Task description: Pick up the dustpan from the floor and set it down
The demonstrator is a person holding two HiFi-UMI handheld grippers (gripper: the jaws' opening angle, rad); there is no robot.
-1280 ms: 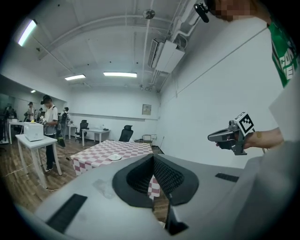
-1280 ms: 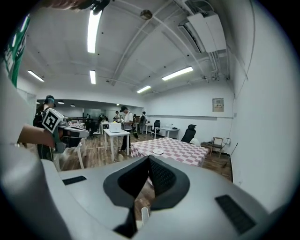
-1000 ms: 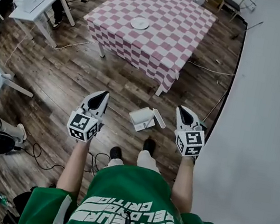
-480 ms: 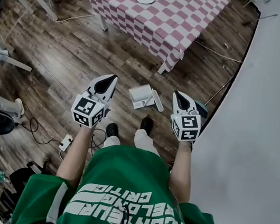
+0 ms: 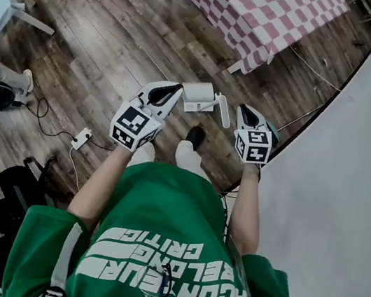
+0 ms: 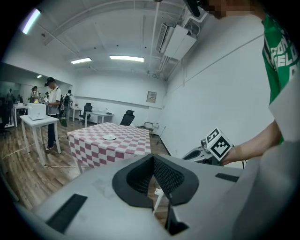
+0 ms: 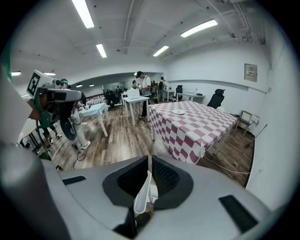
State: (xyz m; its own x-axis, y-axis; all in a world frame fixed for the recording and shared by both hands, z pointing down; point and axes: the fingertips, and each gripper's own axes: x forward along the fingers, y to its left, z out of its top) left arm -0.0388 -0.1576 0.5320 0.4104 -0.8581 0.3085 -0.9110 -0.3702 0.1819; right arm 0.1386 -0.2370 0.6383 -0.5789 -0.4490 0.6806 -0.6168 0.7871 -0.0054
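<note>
Approach step, I judge: left gripper (image 5: 169,91) and right gripper (image 5: 244,110), jaws pressed together, flank the dustpan (image 5: 200,96) below; next, spread and lower.

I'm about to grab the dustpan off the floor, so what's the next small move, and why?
Probably open the right tool: its jaws are together, and the white plastic dustpan lies ungripped on the wooden floor just beside it.

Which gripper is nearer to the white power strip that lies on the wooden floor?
Left. The left gripper is right of the white power strip; the right gripper is much farther right.
</note>
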